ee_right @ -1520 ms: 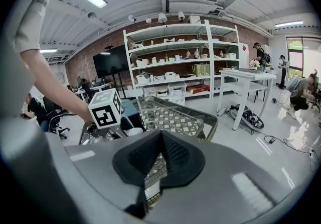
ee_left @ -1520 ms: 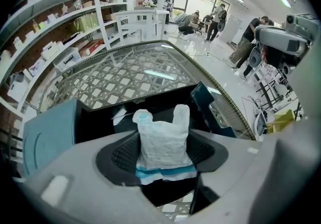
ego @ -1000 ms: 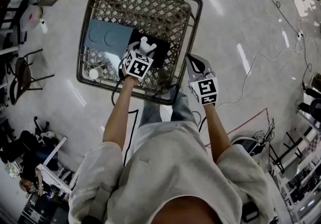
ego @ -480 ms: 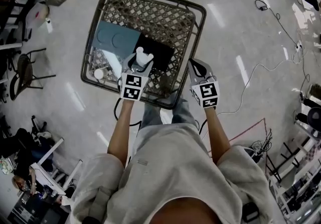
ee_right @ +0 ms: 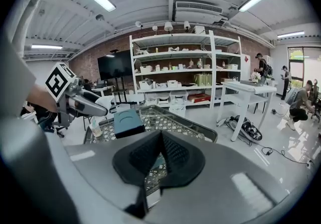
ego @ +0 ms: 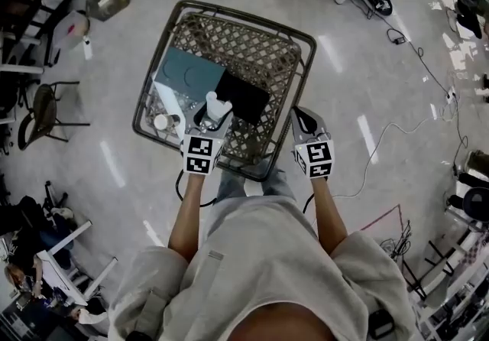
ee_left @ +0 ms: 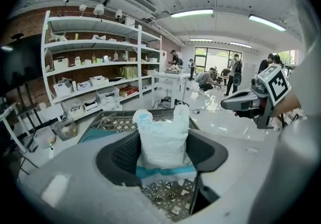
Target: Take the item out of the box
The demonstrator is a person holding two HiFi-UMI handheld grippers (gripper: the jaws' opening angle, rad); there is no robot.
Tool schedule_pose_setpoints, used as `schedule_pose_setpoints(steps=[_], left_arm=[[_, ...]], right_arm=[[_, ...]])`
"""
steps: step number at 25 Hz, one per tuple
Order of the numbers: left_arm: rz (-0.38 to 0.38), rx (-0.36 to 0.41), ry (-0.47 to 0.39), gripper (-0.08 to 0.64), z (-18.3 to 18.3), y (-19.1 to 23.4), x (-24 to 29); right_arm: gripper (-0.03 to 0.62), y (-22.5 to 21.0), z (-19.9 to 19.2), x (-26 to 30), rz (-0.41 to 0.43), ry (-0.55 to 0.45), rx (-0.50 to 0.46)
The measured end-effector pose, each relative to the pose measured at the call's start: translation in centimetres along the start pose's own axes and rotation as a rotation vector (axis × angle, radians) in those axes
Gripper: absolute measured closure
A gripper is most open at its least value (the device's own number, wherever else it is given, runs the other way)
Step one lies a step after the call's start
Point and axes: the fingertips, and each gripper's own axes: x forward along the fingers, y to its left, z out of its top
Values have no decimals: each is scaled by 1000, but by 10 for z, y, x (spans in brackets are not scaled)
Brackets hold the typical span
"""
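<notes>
A white plastic pouch [ego: 216, 108] with a teal band stands upright between the jaws of my left gripper [ego: 212, 119], held above the near part of a wire mesh basket [ego: 244, 20]. In the left gripper view the pouch [ee_left: 163, 140] fills the gap between both dark pads, with the basket [ee_left: 115, 120] below and behind it. My right gripper [ego: 300, 115] hovers by the basket's near right rim, its jaws together with nothing between them. The right gripper view shows that gripper [ee_right: 159, 142] shut, with the left gripper [ee_right: 83, 102] off to its left.
In the basket lie a teal box [ego: 187, 72], a black flat item [ego: 243, 96] and a small white cup [ego: 162, 122]. Glossy floor surrounds the basket. Cables [ego: 397, 87] run at the right; chairs [ego: 42, 106] and shelving stand at the left.
My left gripper has risen with the white pouch, from low inside the basket to above its near edge, and has tilted. The right gripper has lifted slightly.
</notes>
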Motion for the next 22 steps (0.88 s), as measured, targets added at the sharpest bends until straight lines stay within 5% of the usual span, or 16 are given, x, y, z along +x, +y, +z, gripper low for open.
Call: schedule_pose_setpoints(steps=[22], left_arm=[[21,107,-327,284,168,5,-34]], right_arm=[[592,-52,162,-50,-160,-299,-114]])
